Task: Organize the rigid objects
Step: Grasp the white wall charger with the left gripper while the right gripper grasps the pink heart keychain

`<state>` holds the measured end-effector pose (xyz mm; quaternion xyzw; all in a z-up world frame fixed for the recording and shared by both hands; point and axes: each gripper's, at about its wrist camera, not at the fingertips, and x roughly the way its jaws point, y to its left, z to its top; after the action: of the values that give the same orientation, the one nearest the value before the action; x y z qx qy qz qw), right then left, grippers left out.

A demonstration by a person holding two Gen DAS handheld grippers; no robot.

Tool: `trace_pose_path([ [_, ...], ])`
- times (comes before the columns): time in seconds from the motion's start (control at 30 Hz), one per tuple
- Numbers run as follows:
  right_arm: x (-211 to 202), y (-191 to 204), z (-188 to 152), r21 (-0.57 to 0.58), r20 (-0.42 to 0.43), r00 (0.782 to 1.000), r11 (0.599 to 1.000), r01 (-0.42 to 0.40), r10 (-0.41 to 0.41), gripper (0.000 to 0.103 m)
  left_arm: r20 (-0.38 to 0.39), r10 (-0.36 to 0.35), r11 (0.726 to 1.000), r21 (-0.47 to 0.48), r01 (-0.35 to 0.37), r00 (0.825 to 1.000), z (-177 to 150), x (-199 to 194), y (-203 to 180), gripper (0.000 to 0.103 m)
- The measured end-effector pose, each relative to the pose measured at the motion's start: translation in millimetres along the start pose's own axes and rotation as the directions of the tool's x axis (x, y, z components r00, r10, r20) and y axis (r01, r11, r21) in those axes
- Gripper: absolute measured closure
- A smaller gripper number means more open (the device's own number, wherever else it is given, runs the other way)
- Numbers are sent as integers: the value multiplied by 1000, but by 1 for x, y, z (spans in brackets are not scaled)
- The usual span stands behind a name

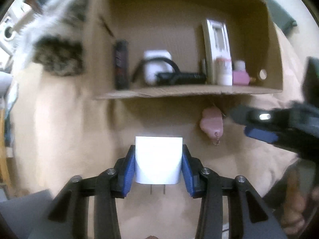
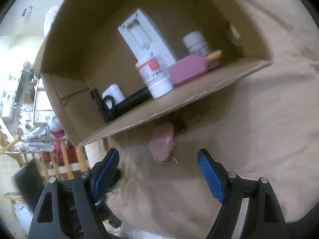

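Note:
My left gripper (image 1: 159,164) is shut on a white plug adapter (image 1: 159,159), its two prongs pointing down, held above the tan cloth in front of the cardboard box (image 1: 179,92). The box lies open toward me and holds a black tube (image 1: 120,65), a white charger with black cable (image 1: 156,67), a tall white carton (image 1: 217,45), a white bottle (image 1: 224,70) and a pink case (image 1: 240,77). A pink keychain charm (image 1: 212,122) lies on the cloth below the box edge. My right gripper (image 2: 158,171) is open and empty, just short of that charm (image 2: 162,143).
The right gripper's fingers (image 1: 261,132) reach in from the right in the left wrist view. A furry grey-white item (image 1: 57,57) lies left of the box. Wooden railings and household clutter (image 2: 39,139) are beyond the cloth's left edge.

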<state>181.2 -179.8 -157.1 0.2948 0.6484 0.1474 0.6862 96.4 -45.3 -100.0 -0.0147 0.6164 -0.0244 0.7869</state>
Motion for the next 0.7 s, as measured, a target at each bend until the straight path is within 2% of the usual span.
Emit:
trace_pose_path([
  [0.17,18,12,-3,-50,-31,998,997,53,-55,25,68,-13,997,-72,18,998,-3,-27,17,64],
  [0.3,33,21,-5,-102,-27,991,987,127,-130,44,116,34,998,-64,-27,993,-17,-35,22,64],
  [0.4,39,22,-6,-103,-13,986,981,162,-164,44,120,40,995,-97,-29,992,-19,-32,33,64],
  [0.47,42,25,-8,-101,-3,983,978,180,-181,44,106,7,991,-133,7,994,-19,-26,42,64],
  [0.6,52,36,-9,-115,18,972,965,234,-234,44,117,-8,990,-136,24,993,-17,-26,39,64],
  [0.67,55,41,-11,-128,39,963,955,269,-266,49,124,-11,991,-131,28,992,-17,-28,36,64],
  [0.7,57,44,-13,-146,52,953,941,304,-300,59,127,-11,991,-128,27,992,-17,-28,35,64],
])
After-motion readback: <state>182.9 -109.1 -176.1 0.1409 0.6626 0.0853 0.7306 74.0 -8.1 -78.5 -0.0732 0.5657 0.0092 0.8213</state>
